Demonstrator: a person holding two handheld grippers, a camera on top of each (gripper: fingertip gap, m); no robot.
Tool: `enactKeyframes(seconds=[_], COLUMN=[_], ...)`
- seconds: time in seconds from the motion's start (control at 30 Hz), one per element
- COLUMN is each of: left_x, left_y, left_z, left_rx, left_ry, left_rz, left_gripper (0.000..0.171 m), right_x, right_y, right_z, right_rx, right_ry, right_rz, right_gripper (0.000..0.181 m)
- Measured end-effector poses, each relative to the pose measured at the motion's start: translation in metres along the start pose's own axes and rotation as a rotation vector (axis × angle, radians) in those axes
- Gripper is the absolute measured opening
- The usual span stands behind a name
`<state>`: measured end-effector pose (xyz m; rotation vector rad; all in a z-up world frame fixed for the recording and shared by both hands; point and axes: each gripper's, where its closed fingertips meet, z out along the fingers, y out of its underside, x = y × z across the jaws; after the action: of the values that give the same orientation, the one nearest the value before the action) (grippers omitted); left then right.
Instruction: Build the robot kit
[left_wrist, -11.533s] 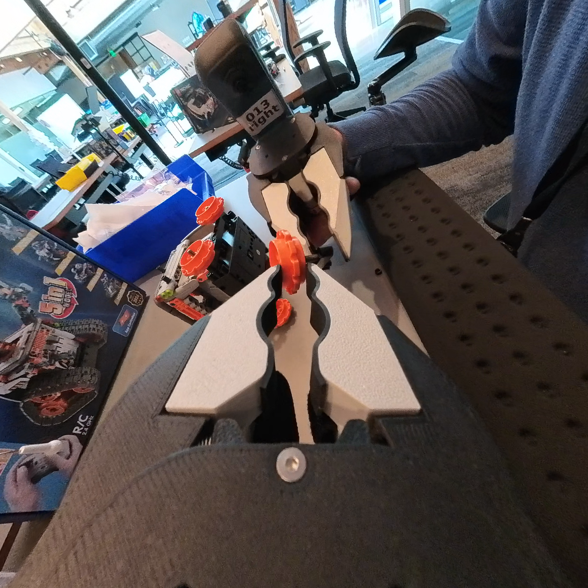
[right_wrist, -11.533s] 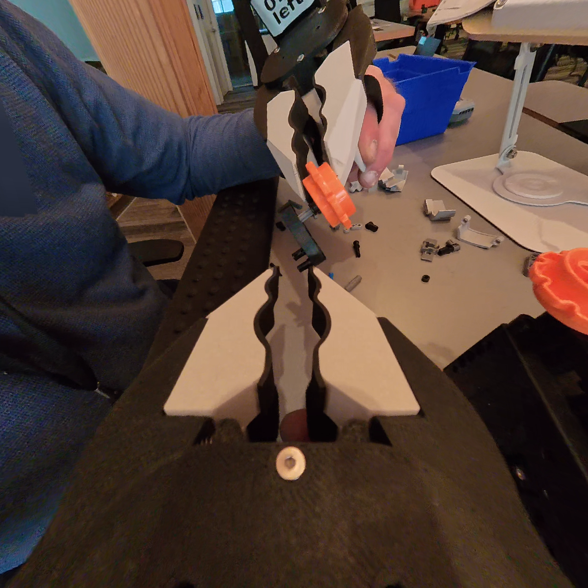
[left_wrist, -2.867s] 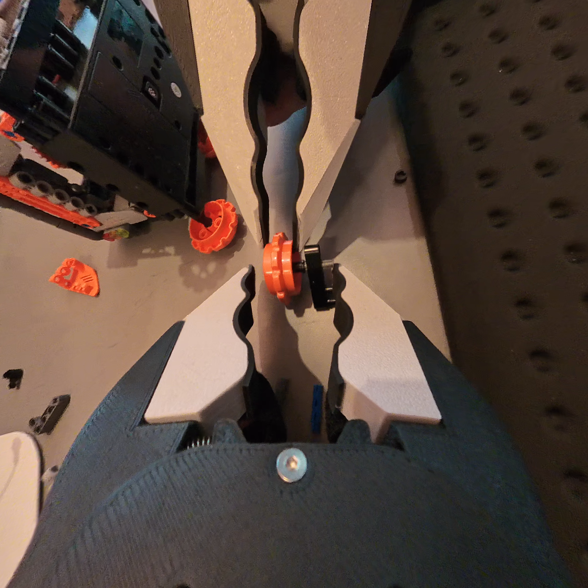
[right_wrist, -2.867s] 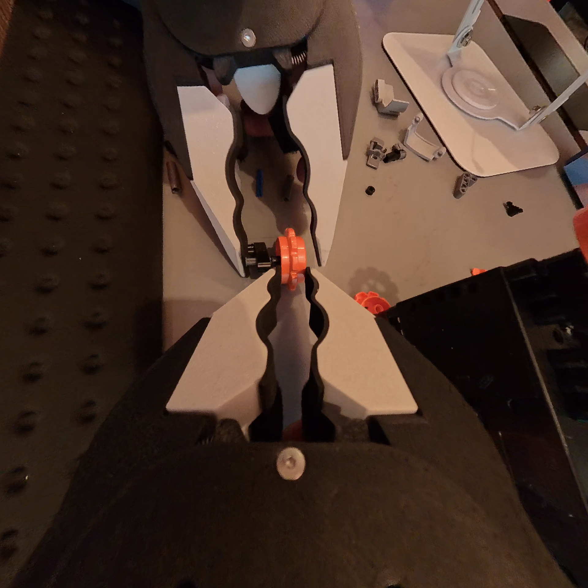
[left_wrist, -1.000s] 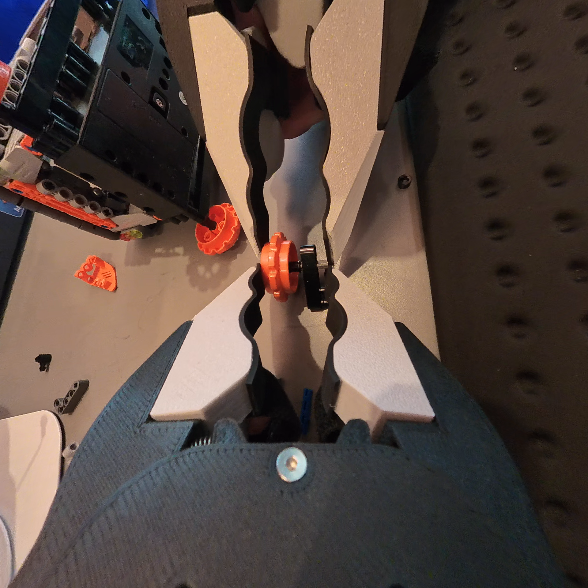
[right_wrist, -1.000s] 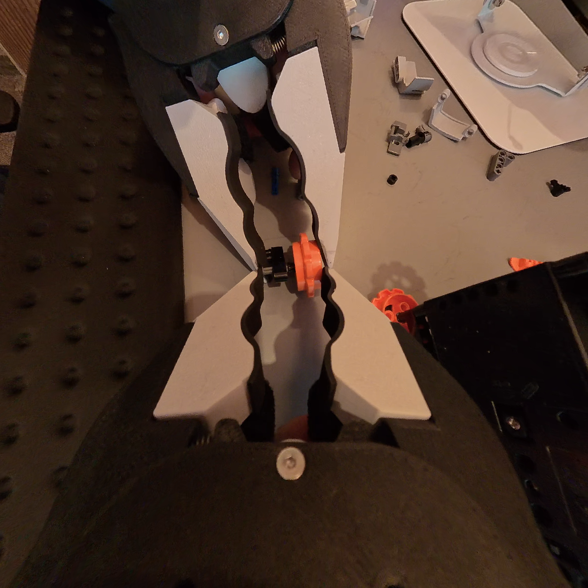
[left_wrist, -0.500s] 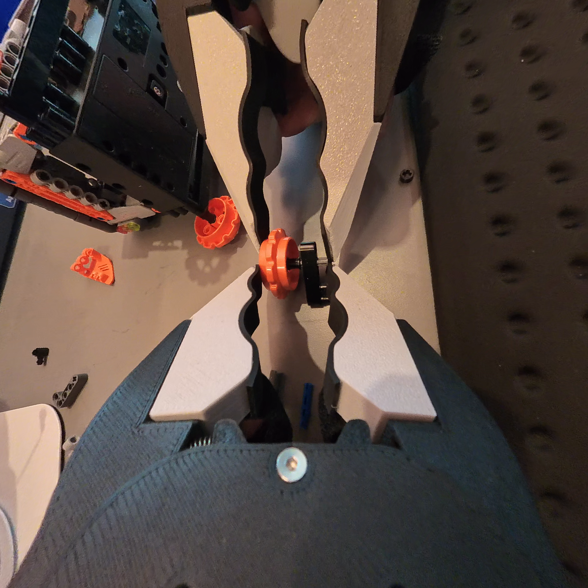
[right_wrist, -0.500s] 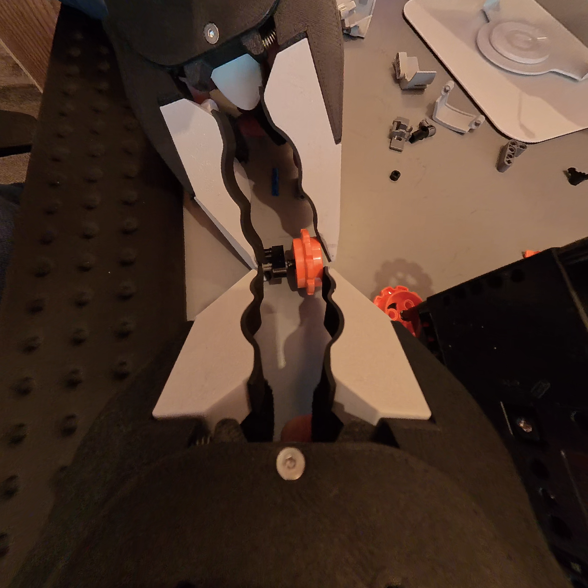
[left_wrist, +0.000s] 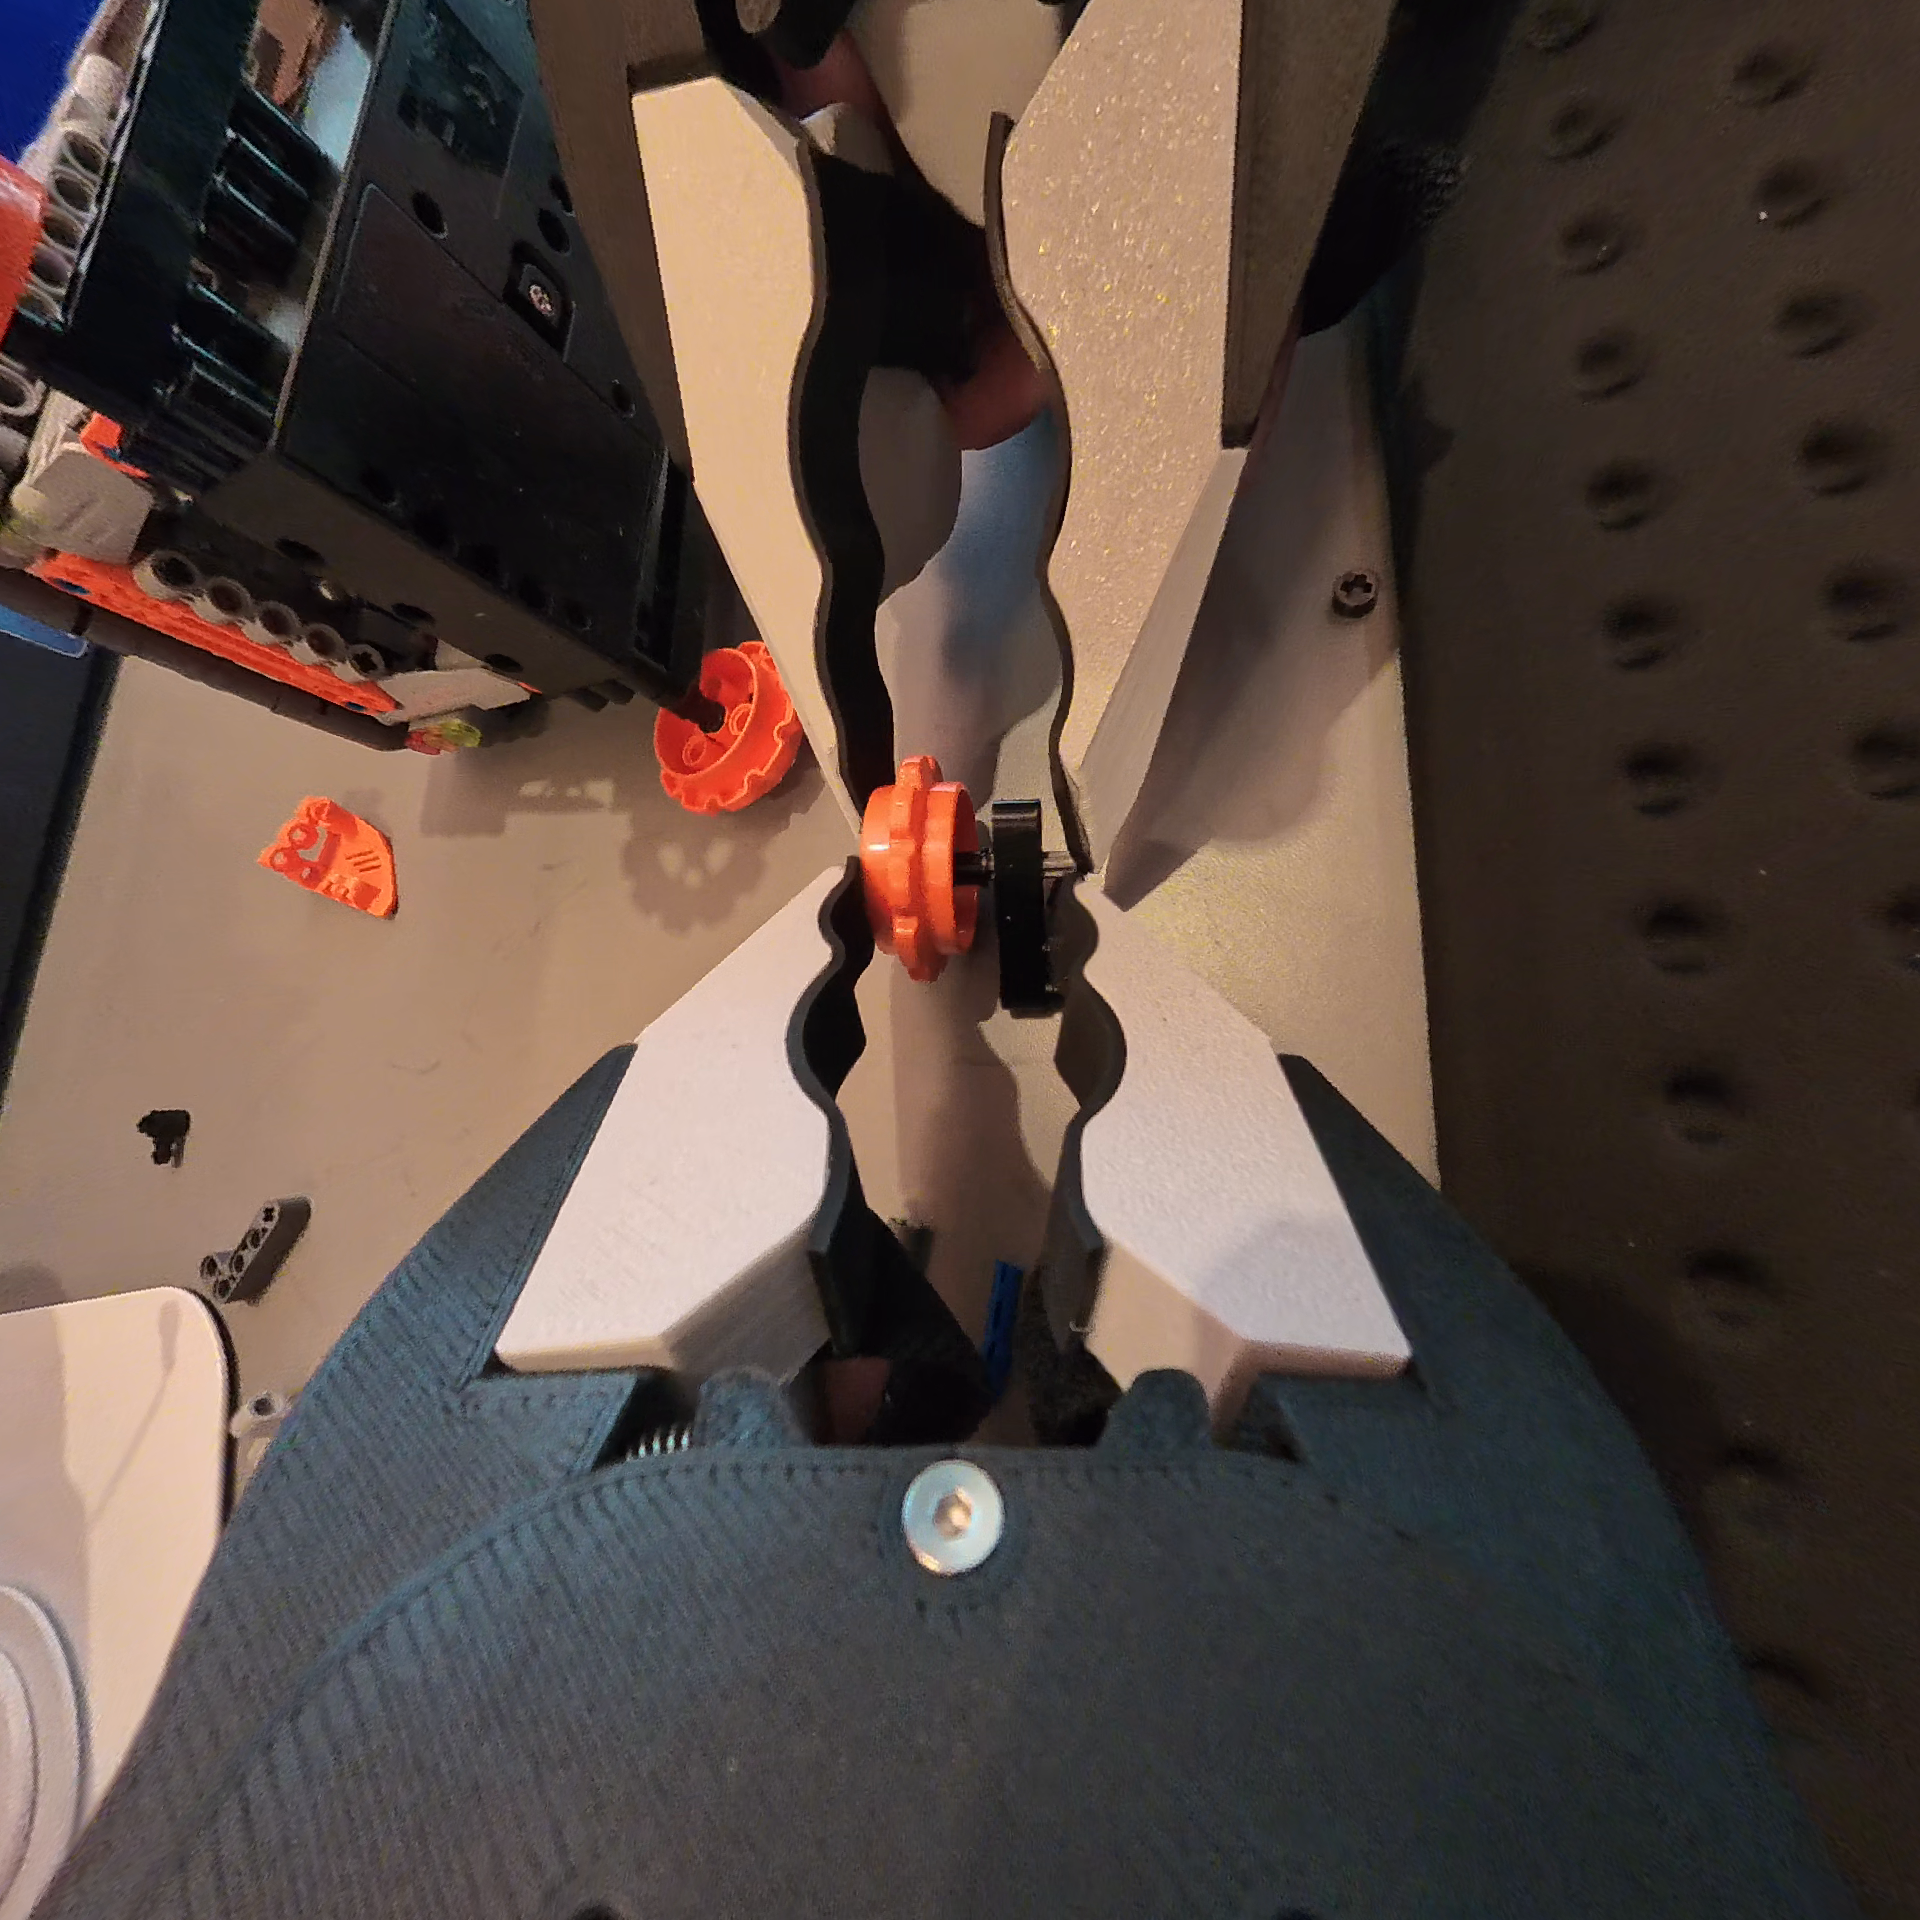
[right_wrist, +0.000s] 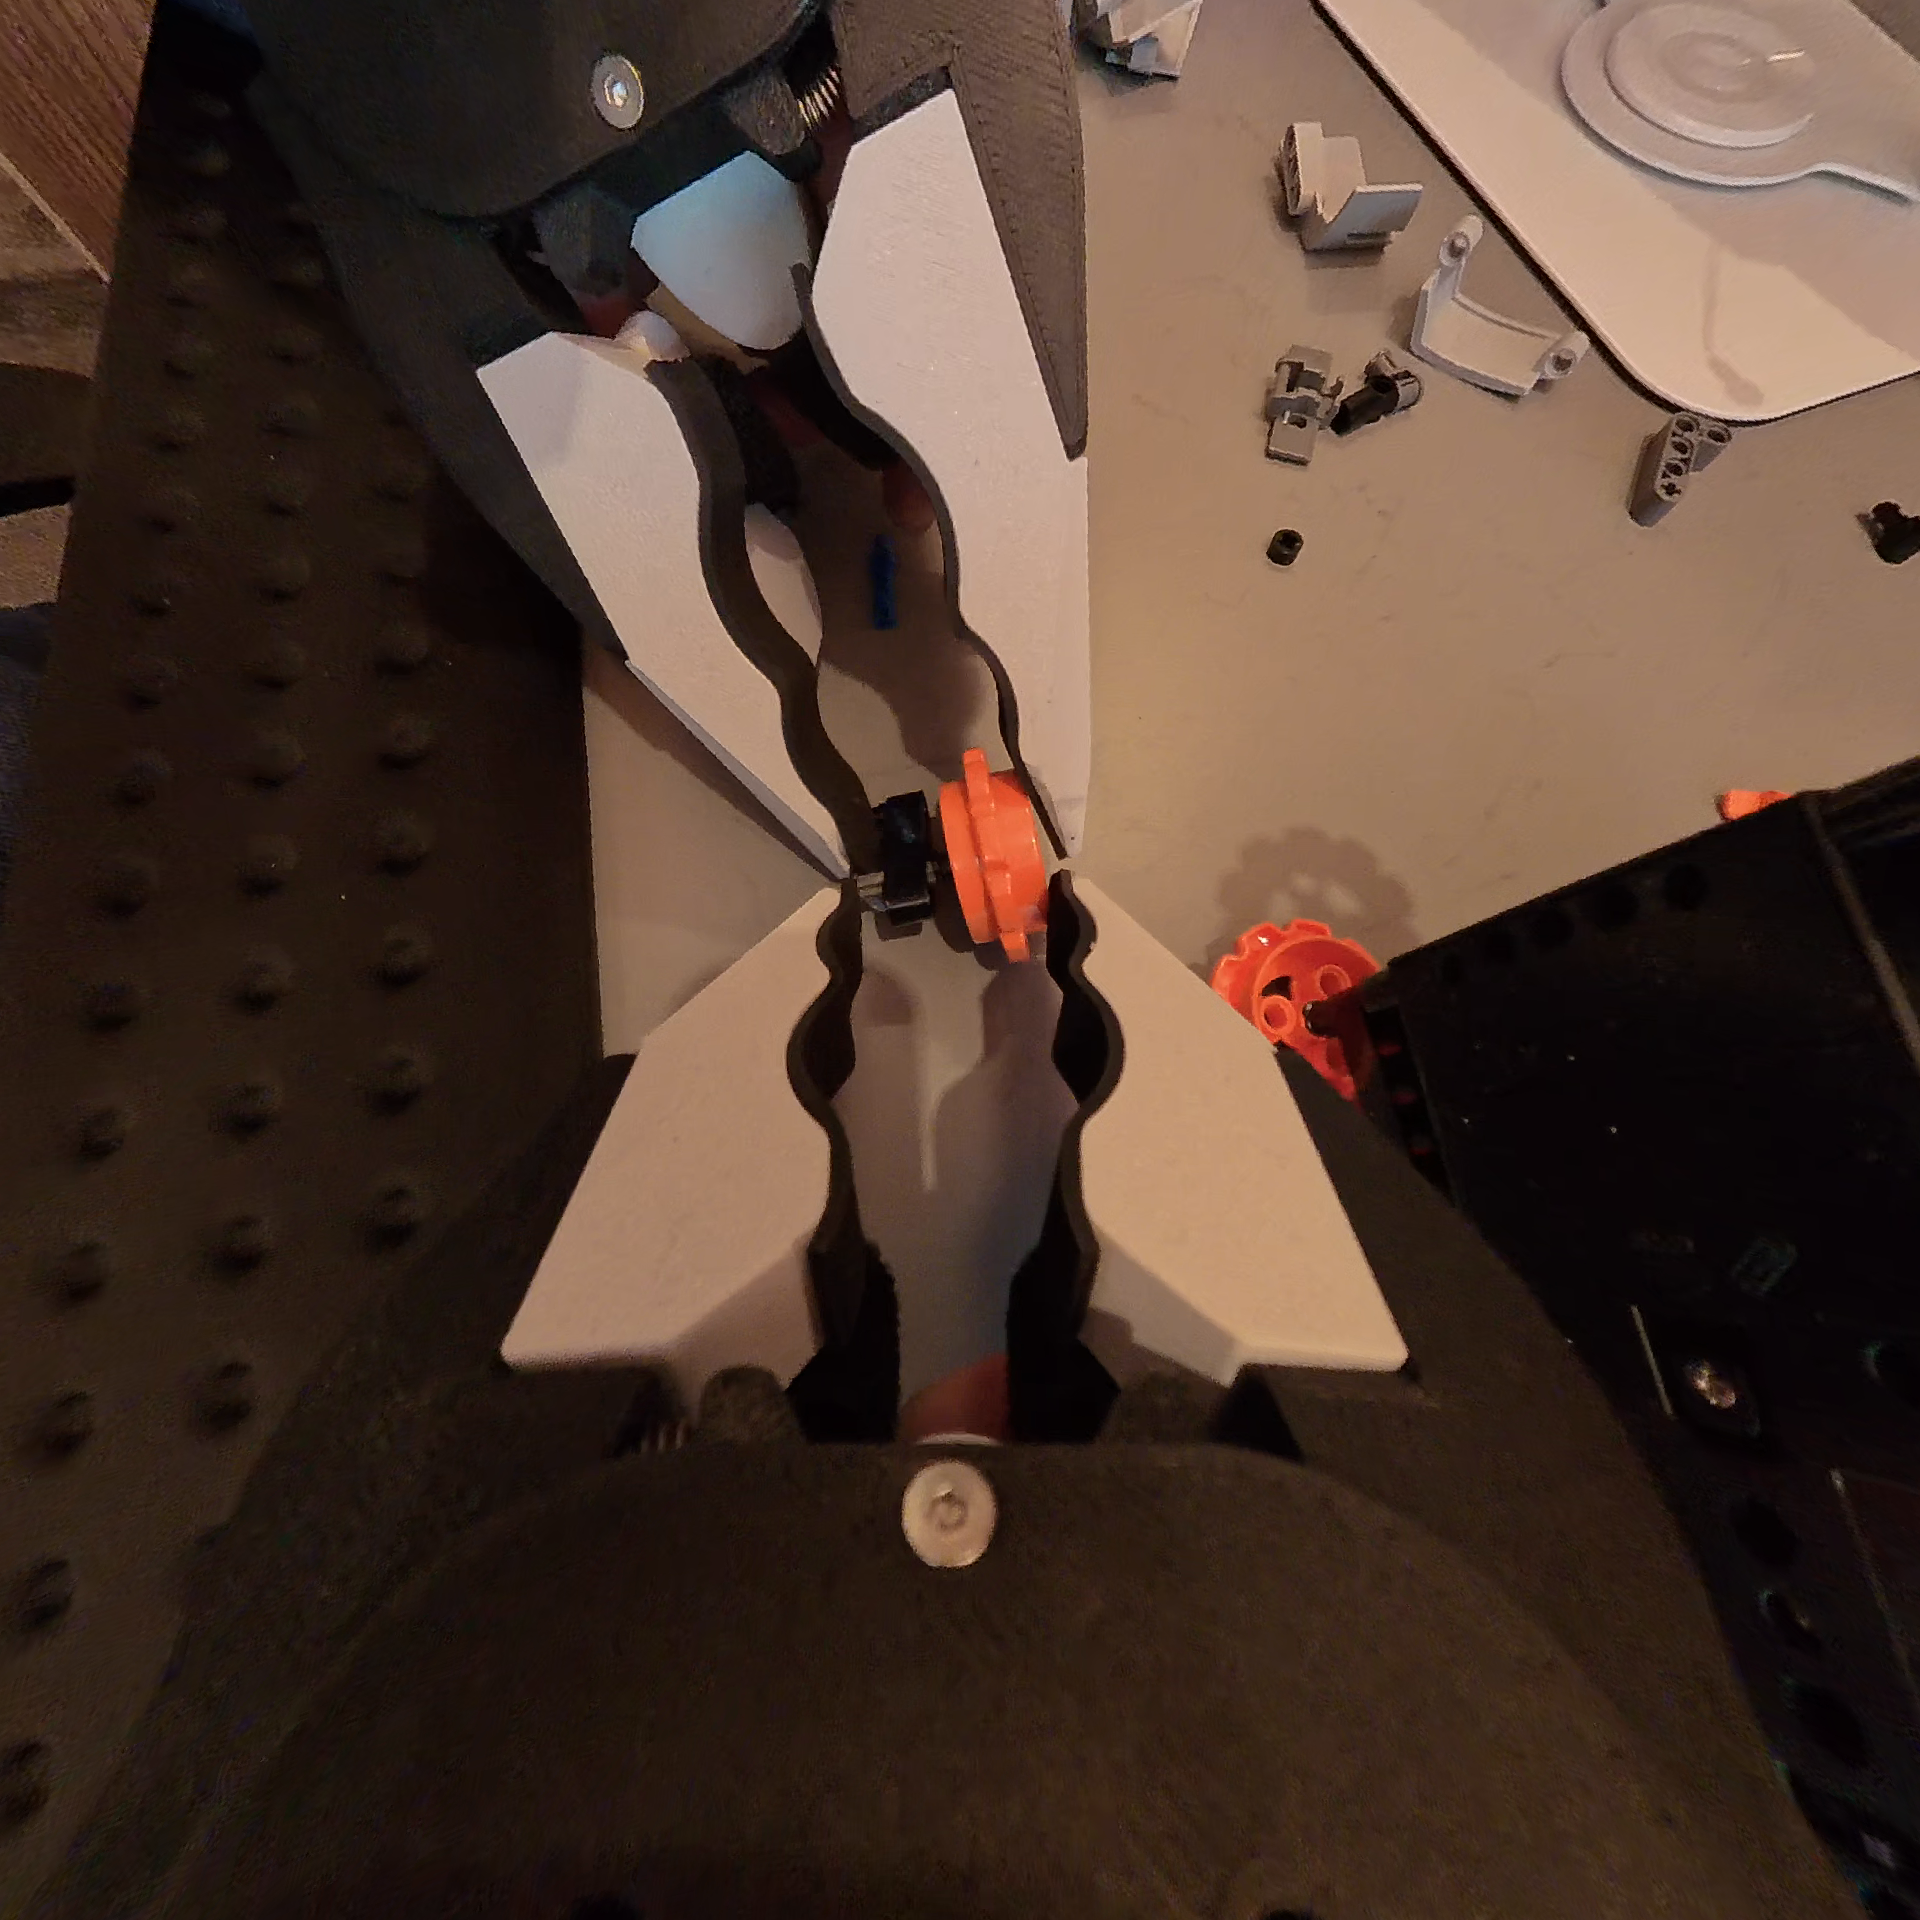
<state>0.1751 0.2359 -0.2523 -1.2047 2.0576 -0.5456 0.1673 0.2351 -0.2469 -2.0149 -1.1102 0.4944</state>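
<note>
A small orange toothed wheel (left_wrist: 920, 868) and a black round piece (left_wrist: 1023, 904) sit side by side on one short axle, a little above the grey table (left_wrist: 312, 1018). My left gripper (left_wrist: 961, 899) comes from below in the left wrist view and is shut on the pair, one finger on the wheel and the other on the black piece. My right gripper (left_wrist: 966, 821) comes from the far side, tip to tip, and pinches the same pair. The right wrist view shows the wheel (right_wrist: 992, 862), the black piece (right_wrist: 899, 862), my right gripper (right_wrist: 951, 894) and my left gripper (right_wrist: 951, 847).
A black toy vehicle body (left_wrist: 395, 364) lies beside the grippers with another orange wheel (left_wrist: 727, 727) on its axle. An orange panel piece (left_wrist: 332, 857), a blue pin (right_wrist: 883, 582) and small grey parts (right_wrist: 1299, 400) lie loose. A white stand base (right_wrist: 1662, 156) and a black dimpled mat (left_wrist: 1714, 935) border the spot. Left and right tips are no more than a few centimetres apart.
Since 2.9 s ago my right gripper has widened from the wheel alone to span wheel and black piece, and my left gripper has closed onto both. In the last half second almost nothing moved.
</note>
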Motion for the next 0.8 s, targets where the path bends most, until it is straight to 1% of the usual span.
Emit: enactKeyframes(seconds=[0.03,0.1,0.2,0.27,0.3,0.37,0.4,0.47,0.5,0.53,0.63,0.8], left_x=[-0.0012,-0.0015,-0.0015,-0.0018,-0.0017,-0.0031,-0.0037,-0.0042,-0.0066,-0.0060,-0.0065,-0.0062], left_y=[-0.0008,-0.0002,0.0001,0.0017,0.0022,0.0029,0.0036,0.0050,0.0059,0.0076,0.0088,0.0082], left_z=[0.0000,0.0002,0.0005,0.0003,0.0000,0.0004,0.0007,0.0002,-0.0010,-0.0017,-0.0004,-0.0009], left_rx=[0.006,0.010,-0.011,-0.002,-0.016,-0.028,-0.020,0.007,0.018,0.014,0.013,0.019], left_ry=[-0.009,0.004,-0.016,0.018,0.020,-0.027,-0.024,0.012,0.008,0.015,0.005,0.010], left_rz=[0.001,-0.019,0.038,-0.011,0.005,0.095,0.075,-0.022,-0.033,-0.033,-0.004,0.000], left_gripper=[0.028,0.028,0.028,0.030,0.030,0.032,0.033,0.032,0.032,0.031,0.030,0.030], right_x=[0.0001,0.0005,0.0006,0.0008,0.0005,0.0011,0.0016,0.0030,0.0046,0.0053,0.0057,0.0058], right_y=[0.0010,0.0012,0.0019,0.0014,0.0012,0.0012,0.0012,0.0006,0.0015,0.0025,0.0030,0.0036], right_z=[0.0008,0.0013,0.0015,0.0014,0.0013,0.0013,0.0008,-0.0007,-0.0007,-0.0010,-0.0016,-0.0021], right_rx=[-0.006,-0.010,-0.019,-0.005,-0.007,0.001,0.007,0.011,0.008,0.006,0.012,0.006], right_ry=[0.007,0.010,0.022,0.011,0.008,0.017,0.020,0.029,0.038,0.042,0.035,0.054], right_rz=[-0.008,-0.009,-0.025,-0.012,-0.021,-0.049,-0.046,-0.054,-0.056,-0.062,-0.049,-0.080], right_gripper=[0.033,0.033,0.033,0.033,0.034,0.034,0.034,0.034,0.033,0.025,0.026,0.026])
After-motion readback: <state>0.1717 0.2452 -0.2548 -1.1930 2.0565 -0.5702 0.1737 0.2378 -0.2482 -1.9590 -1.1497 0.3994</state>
